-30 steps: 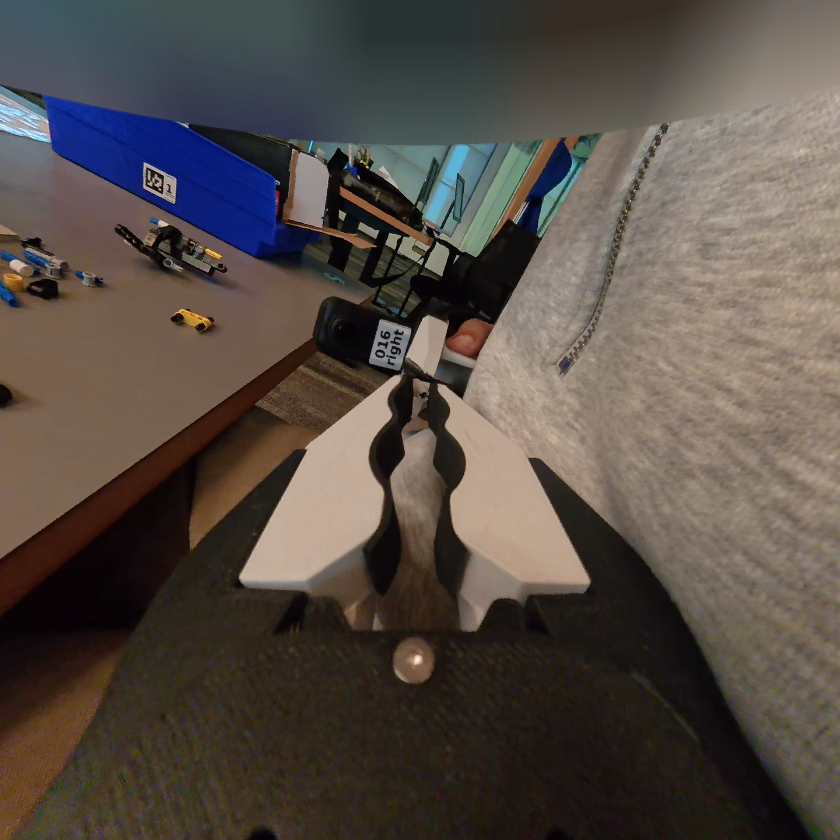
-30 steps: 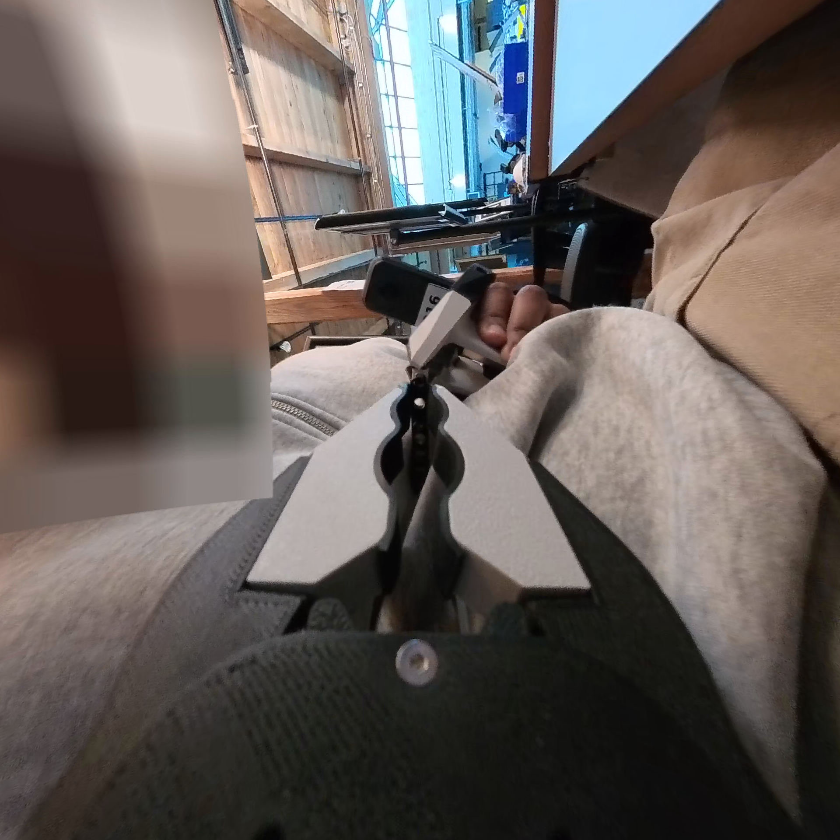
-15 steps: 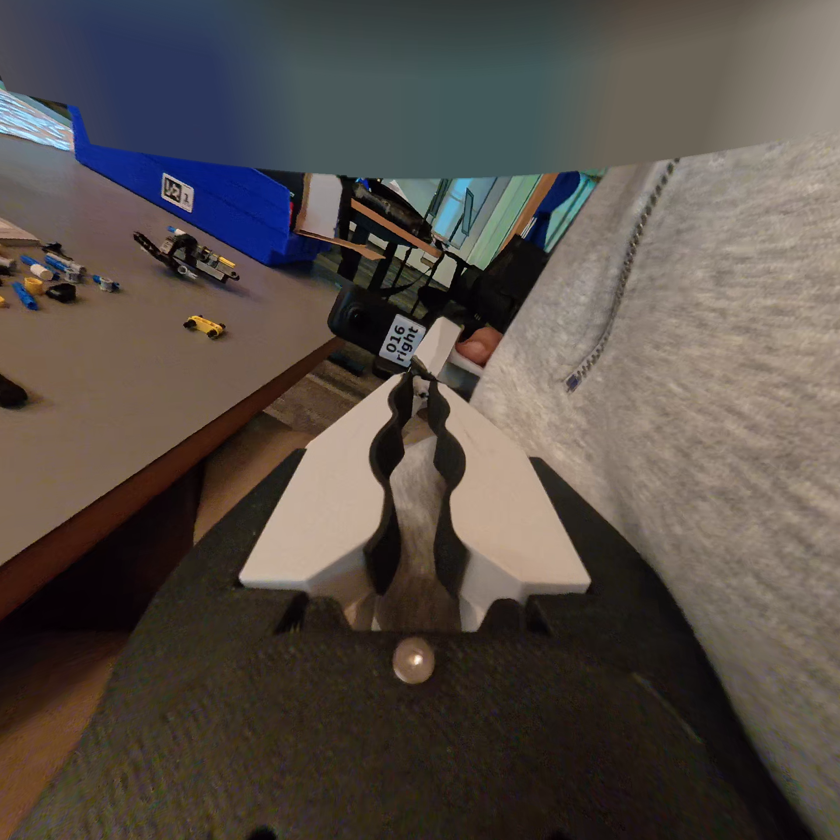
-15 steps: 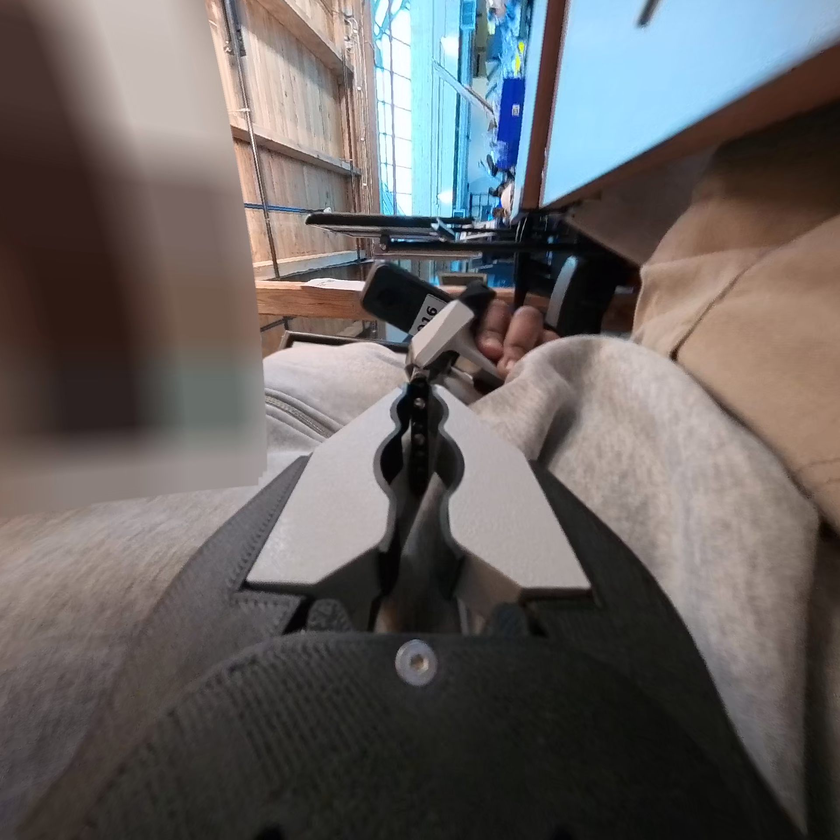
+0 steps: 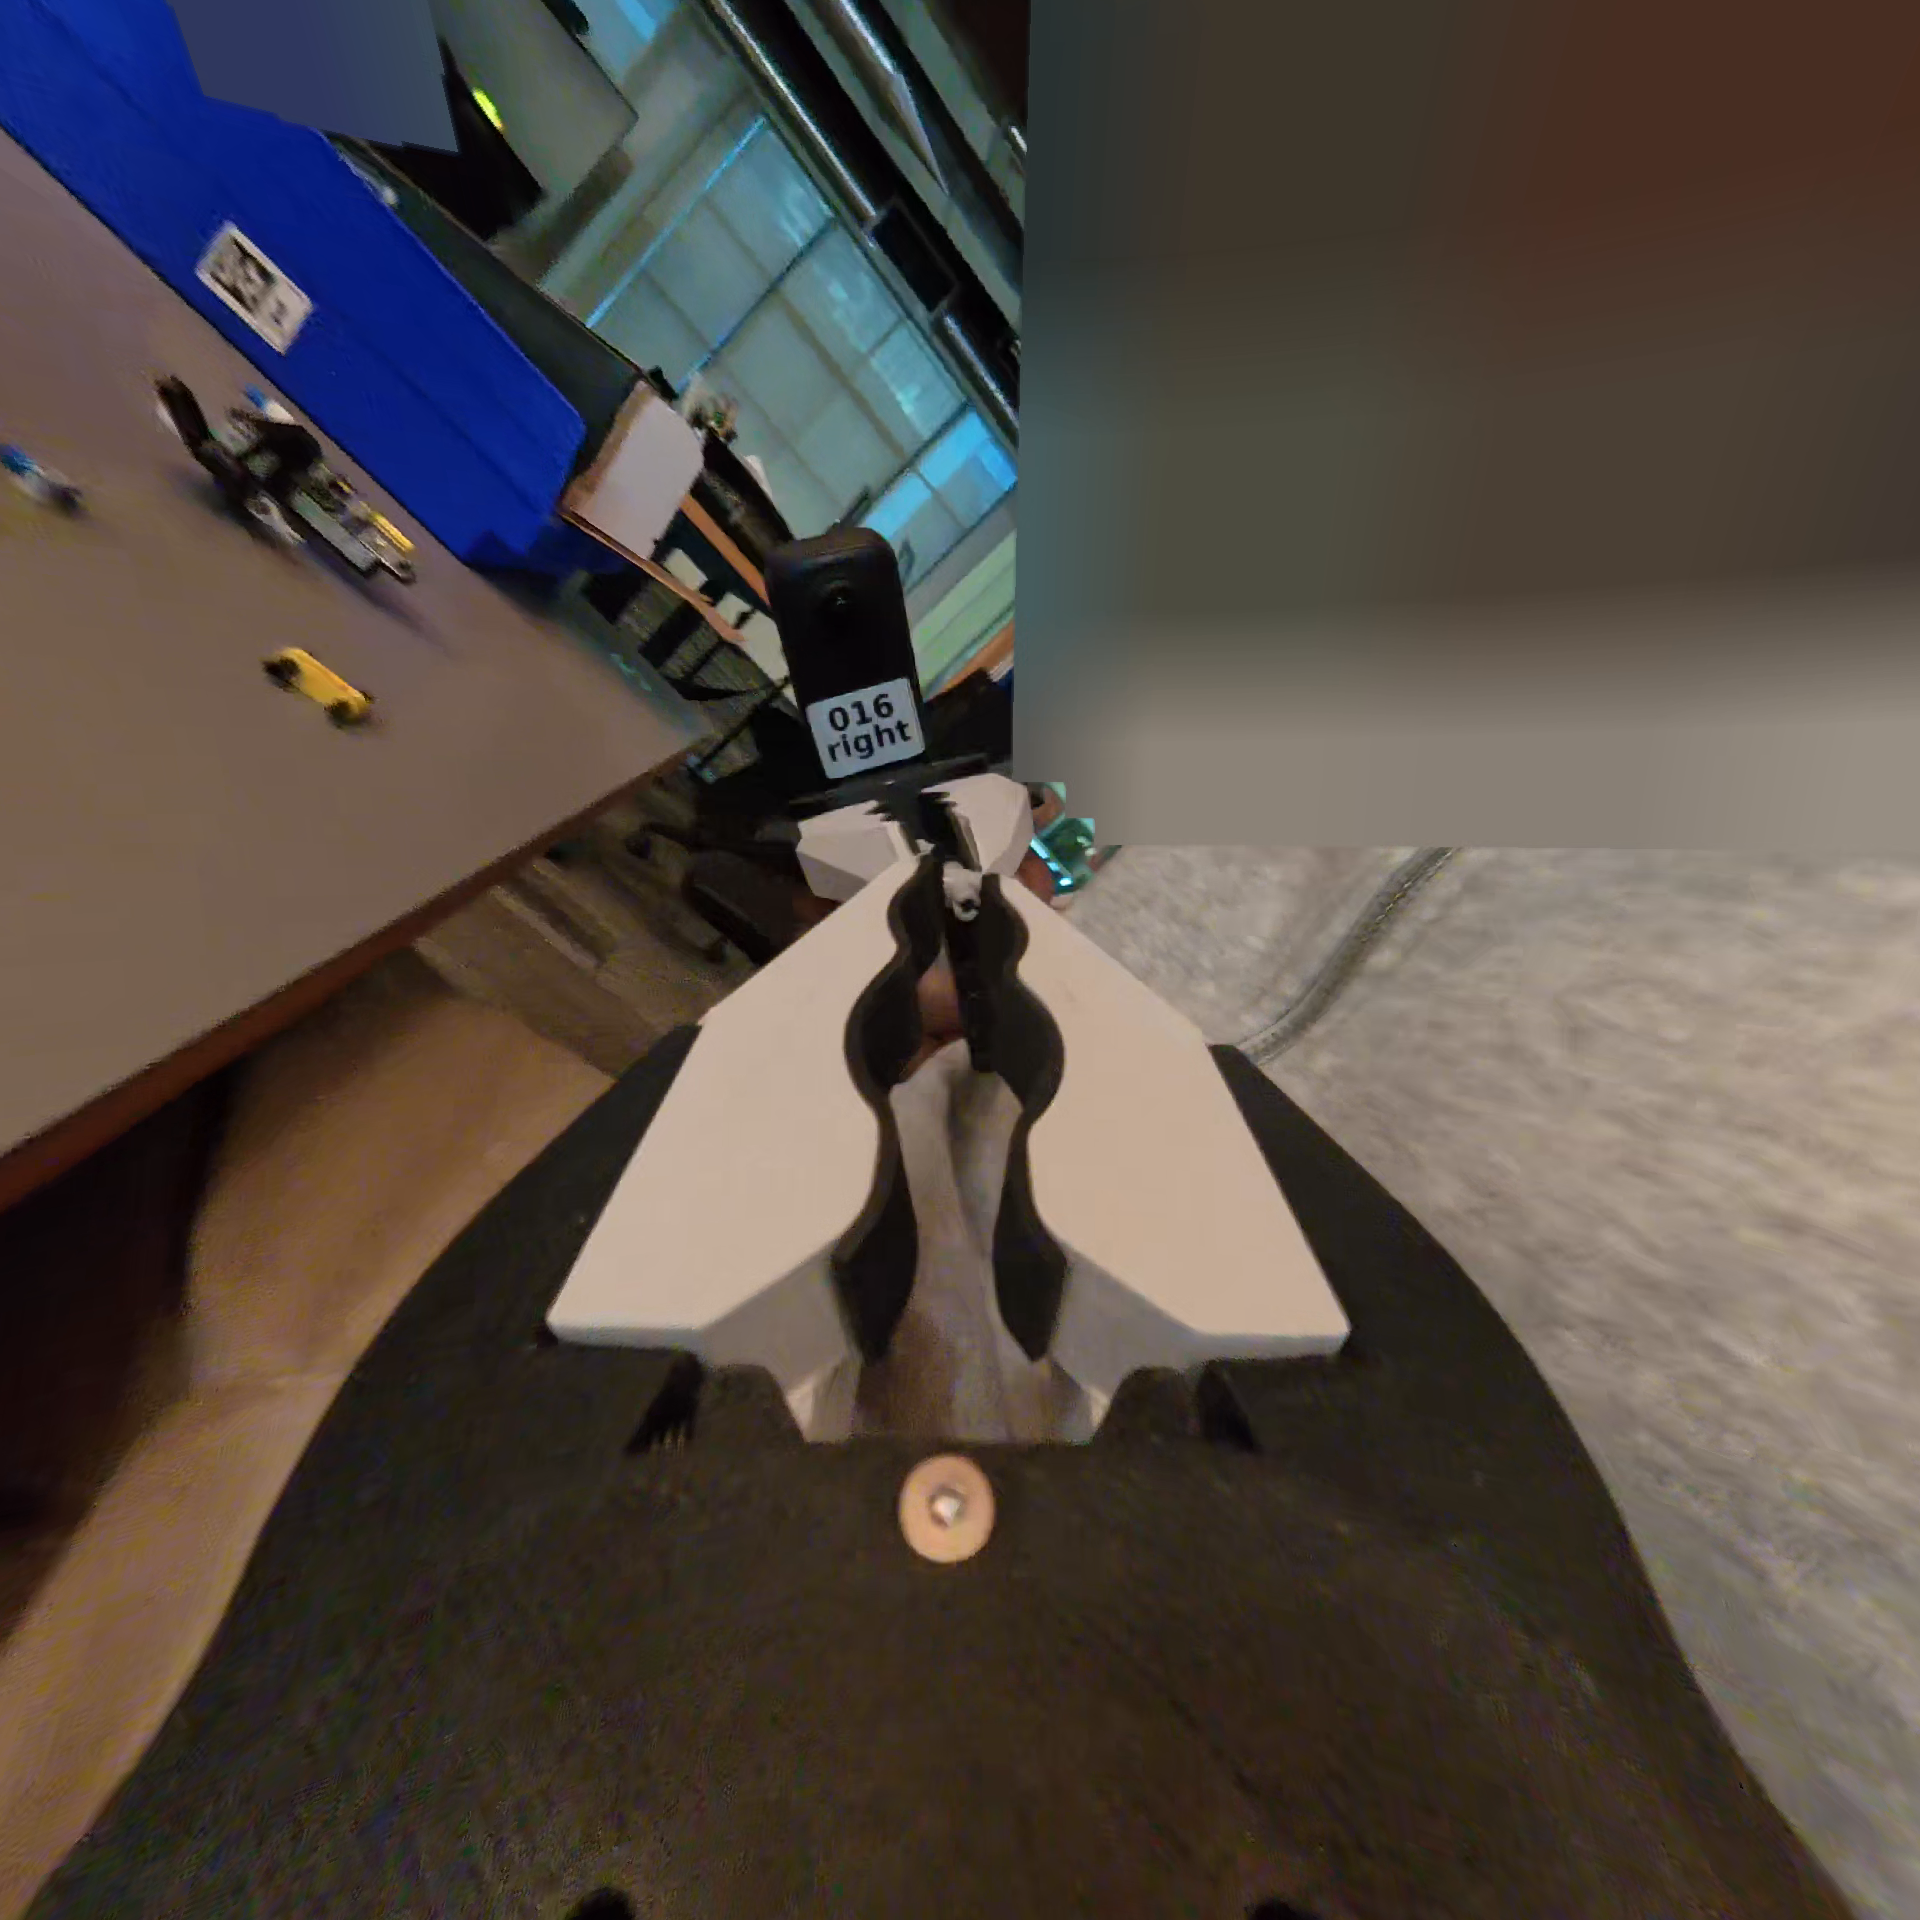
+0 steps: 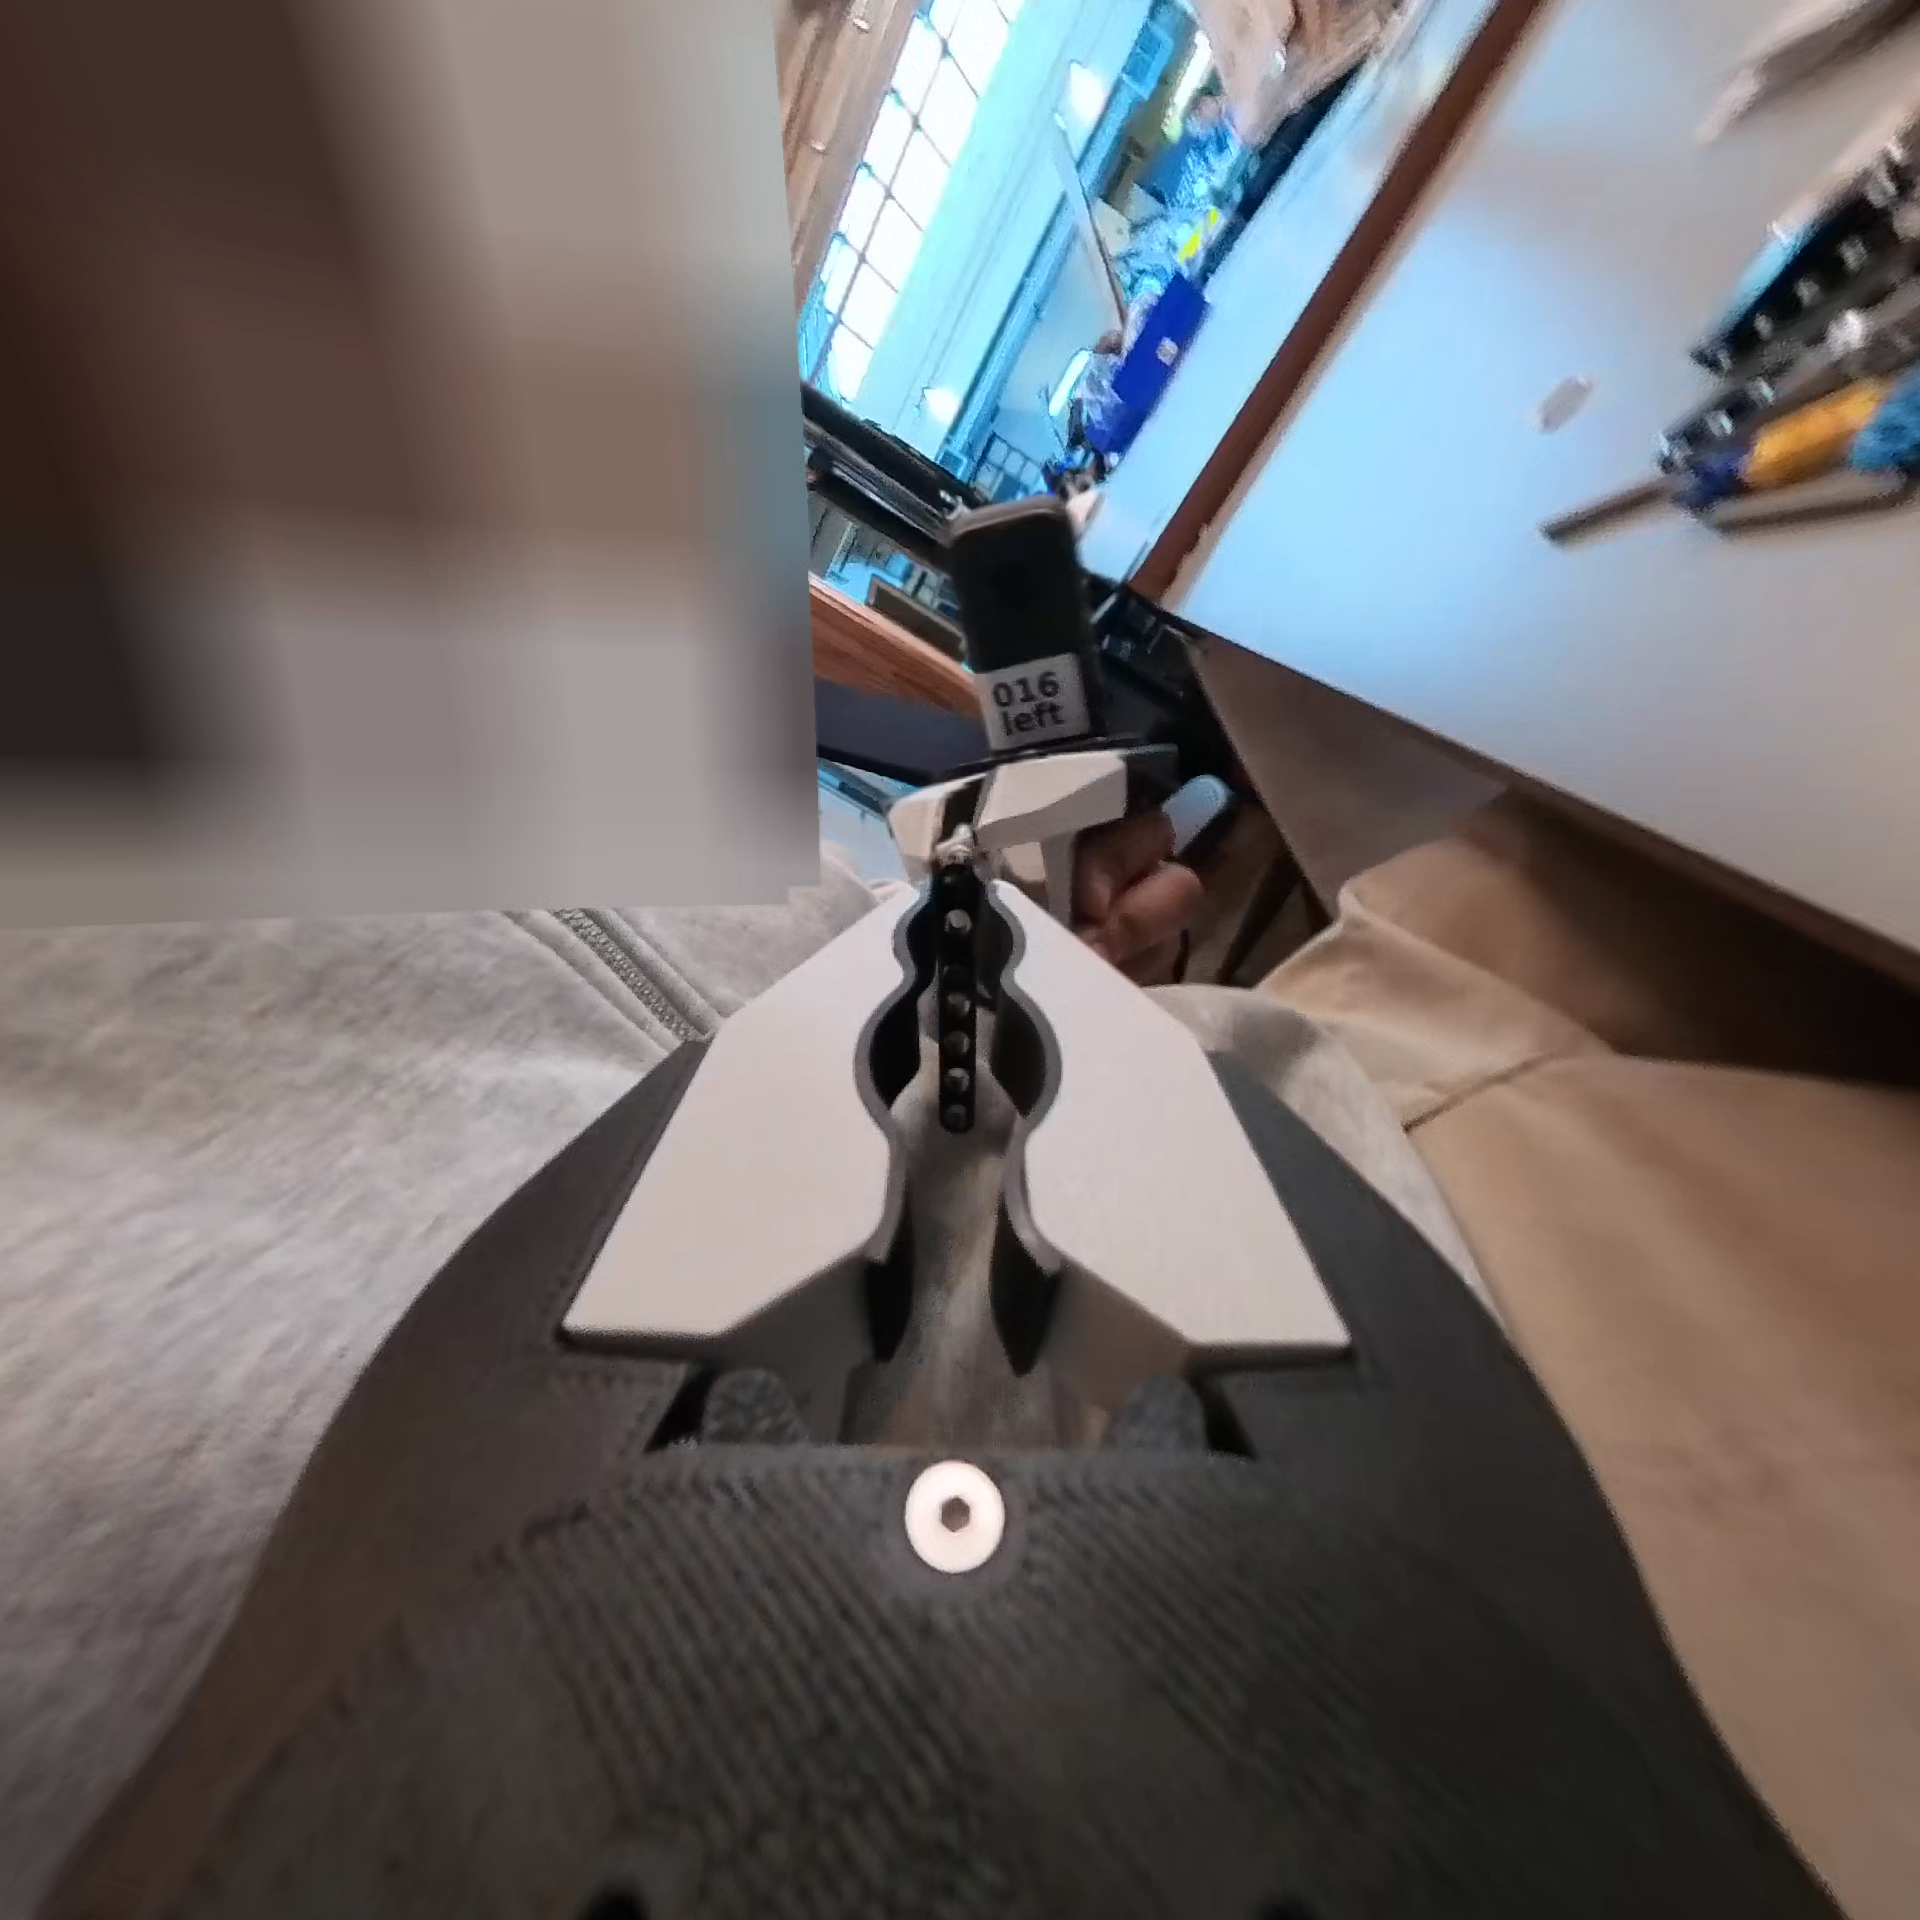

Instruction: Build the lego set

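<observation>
Both tongs met tip to tip off the table (image 5: 312, 883): the right gripper (image 6: 961, 914) clenched a black holed beam (image 6: 954, 1039), the left gripper (image 5: 961, 904) pinched a small white piece (image 5: 961, 888) at its end, while a half-built model (image 5: 291, 488) and loose yellow part (image 5: 317, 686) suggested plenty remained.

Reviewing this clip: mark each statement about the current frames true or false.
1. The right gripper holds a black beam with holes. True.
2. A yellow piece lies on the table. True.
3. The left gripper is wide open. False: its tips pinch a small light piece.
4. The grippers work above the tabletop. False: they meet tip to tip beside the table, over the person's grey sweater.
</observation>
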Demonstrator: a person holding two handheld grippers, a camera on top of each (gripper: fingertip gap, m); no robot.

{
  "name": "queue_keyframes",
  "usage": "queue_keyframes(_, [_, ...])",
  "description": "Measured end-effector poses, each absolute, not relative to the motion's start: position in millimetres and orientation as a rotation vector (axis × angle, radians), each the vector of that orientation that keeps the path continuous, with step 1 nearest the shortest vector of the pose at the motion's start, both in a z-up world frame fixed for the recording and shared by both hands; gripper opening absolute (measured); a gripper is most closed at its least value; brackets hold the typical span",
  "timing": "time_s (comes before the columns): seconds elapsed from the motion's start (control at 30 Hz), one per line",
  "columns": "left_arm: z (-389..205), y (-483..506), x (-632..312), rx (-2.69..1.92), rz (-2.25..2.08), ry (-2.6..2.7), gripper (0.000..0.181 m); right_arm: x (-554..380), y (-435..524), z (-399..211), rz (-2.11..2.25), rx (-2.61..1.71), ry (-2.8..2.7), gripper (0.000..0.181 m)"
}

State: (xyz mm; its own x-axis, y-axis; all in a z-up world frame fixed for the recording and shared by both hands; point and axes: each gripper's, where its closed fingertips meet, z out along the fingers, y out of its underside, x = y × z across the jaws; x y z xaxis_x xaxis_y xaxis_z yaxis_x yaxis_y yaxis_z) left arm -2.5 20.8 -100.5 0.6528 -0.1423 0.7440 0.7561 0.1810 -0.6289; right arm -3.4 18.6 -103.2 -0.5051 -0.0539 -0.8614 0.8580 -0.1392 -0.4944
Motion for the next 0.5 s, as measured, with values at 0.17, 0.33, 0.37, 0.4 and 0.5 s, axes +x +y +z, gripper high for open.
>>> queue_keyframes(0.17, [-98,20,2,-1.196,-0.815,-0.685,0.006,2,16,-102,-1.854,0.846,1.723,0.005])
queue_keyframes(0.33, [-103,22,6,-1.148,-0.87,-0.727,0.007,4,16,-105,-1.917,0.819,1.817,0.005])
queue_keyframes(0.37, [-102,24,9,-1.154,-0.869,-0.713,0.007,7,14,-104,-1.915,0.805,1.81,0.005])
queue_keyframes(0.4, [-100,24,9,-1.148,-0.857,-0.707,0.007,7,14,-103,-1.927,0.809,1.79,0.005])
queue_keyframes(0.5, [-101,25,9,-1.15,-0.847,-0.707,0.007,7,15,-103,-1.929,0.828,1.739,0.005])
